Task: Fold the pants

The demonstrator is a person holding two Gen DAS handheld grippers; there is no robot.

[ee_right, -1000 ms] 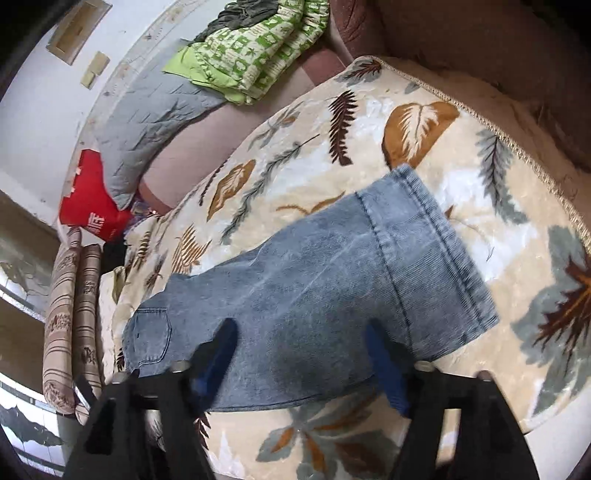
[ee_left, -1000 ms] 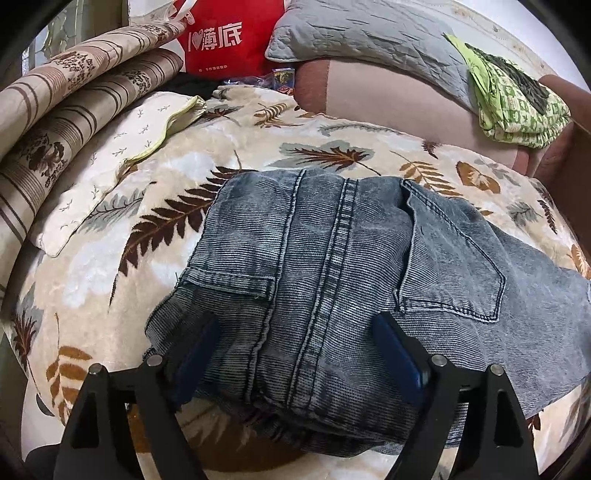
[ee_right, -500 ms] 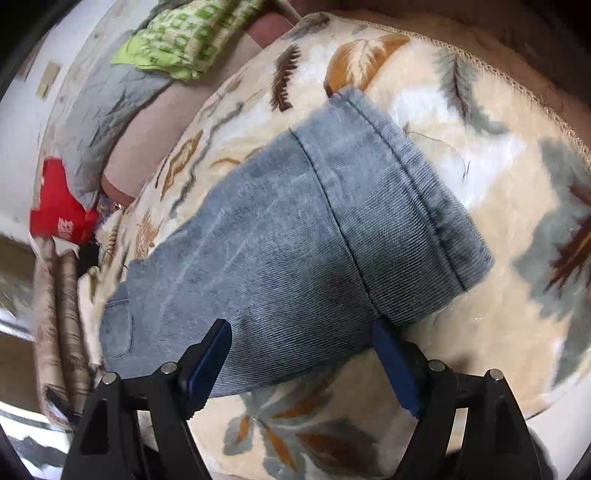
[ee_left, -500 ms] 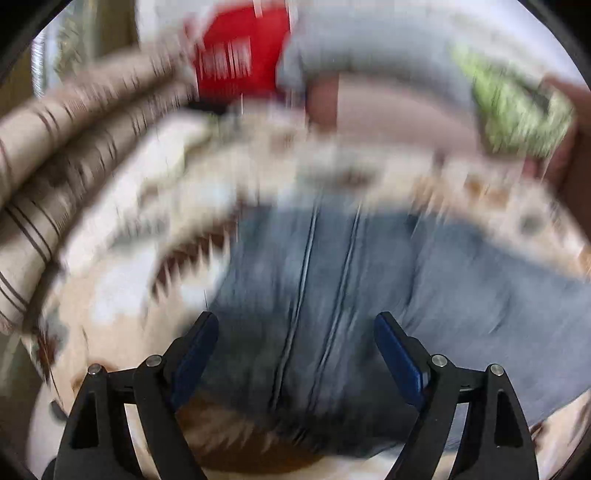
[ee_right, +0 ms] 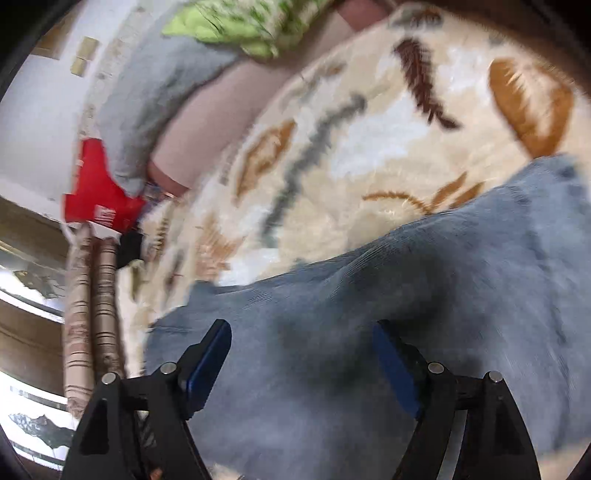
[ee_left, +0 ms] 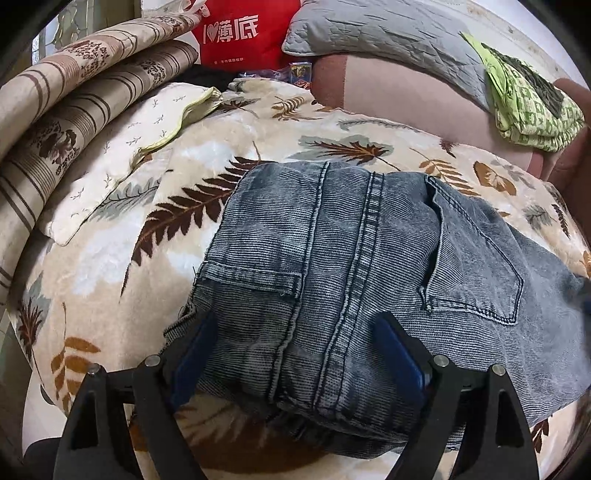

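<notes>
Grey-blue denim pants [ee_left: 369,266] lie on a leaf-print blanket [ee_left: 110,258], waist end near the left wrist camera, back pocket showing on the right. My left gripper [ee_left: 299,354] is open, its blue-padded fingers [ee_left: 192,354] straddling the waist fold at the near edge. In the blurred right wrist view the pant legs [ee_right: 424,314] fill the lower half, bunched and raised. My right gripper [ee_right: 299,365] is open over the leg fabric, fingers [ee_right: 207,365] wide apart.
Striped rolled bedding [ee_left: 55,122] lies at the left, a cream pillow [ee_left: 122,158] beside it. A red bag [ee_left: 243,33], grey pillow [ee_left: 388,33] and green printed cloth [ee_left: 532,107] sit at the back along a pink headboard [ee_left: 399,99].
The left gripper shook briefly and settled back at the waist fold. The right gripper swung left along the legs, so the hem has left the centre and the fabric looks bunched.
</notes>
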